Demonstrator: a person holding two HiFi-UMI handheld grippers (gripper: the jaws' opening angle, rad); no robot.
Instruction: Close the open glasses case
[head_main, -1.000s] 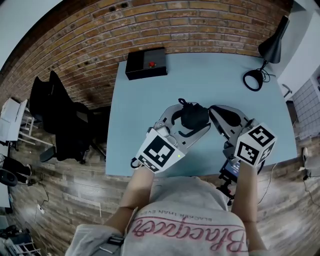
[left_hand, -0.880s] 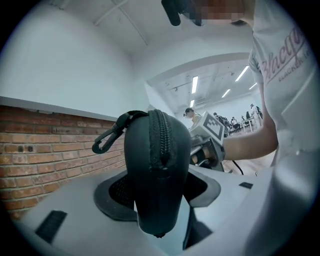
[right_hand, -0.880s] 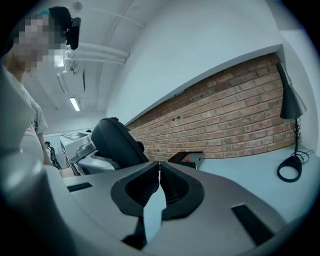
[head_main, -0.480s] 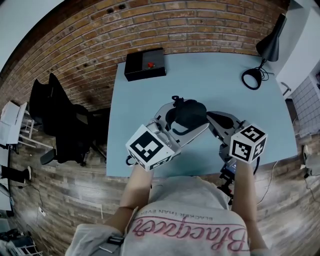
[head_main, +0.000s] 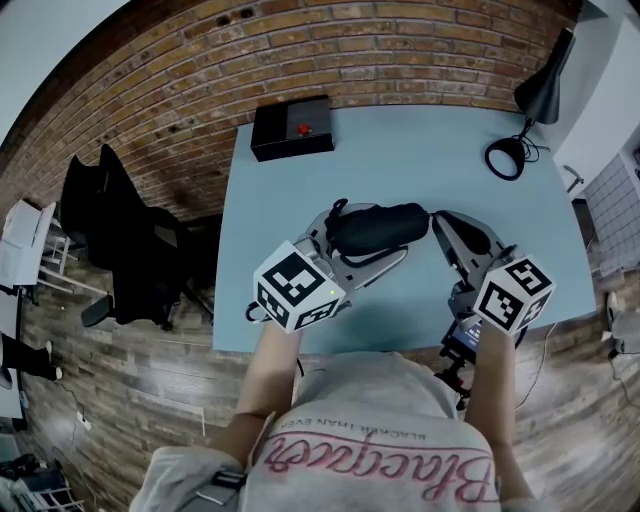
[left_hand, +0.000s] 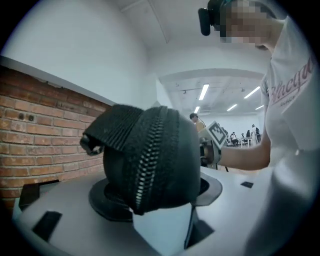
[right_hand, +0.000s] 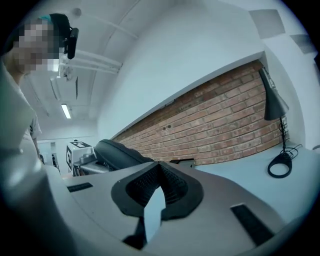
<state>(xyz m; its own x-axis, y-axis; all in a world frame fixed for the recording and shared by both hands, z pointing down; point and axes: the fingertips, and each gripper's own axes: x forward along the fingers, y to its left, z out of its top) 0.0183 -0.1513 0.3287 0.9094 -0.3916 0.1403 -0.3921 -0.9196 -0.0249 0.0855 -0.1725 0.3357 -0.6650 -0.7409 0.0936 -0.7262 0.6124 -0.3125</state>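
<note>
The black zippered glasses case lies lengthwise across the blue table, its lid down on its base. In the left gripper view the case fills the middle, and its zipper runs shut down the near end. My left gripper has this end between its jaws, which are opening; the pads no longer seem to press it. My right gripper hangs just right of the case, apart from it, jaws nearly together on nothing. In the right gripper view the case lies beyond and left of that gripper.
A black box with a red button stands at the table's far left corner. A black desk lamp with a ring base stands at the far right. A dark office chair is left of the table.
The case went from a hunched, raised shape to lying long and flat. The left gripper shifted left and rolled, and its jaws widened. The right gripper drew back to the right, off the case.
</note>
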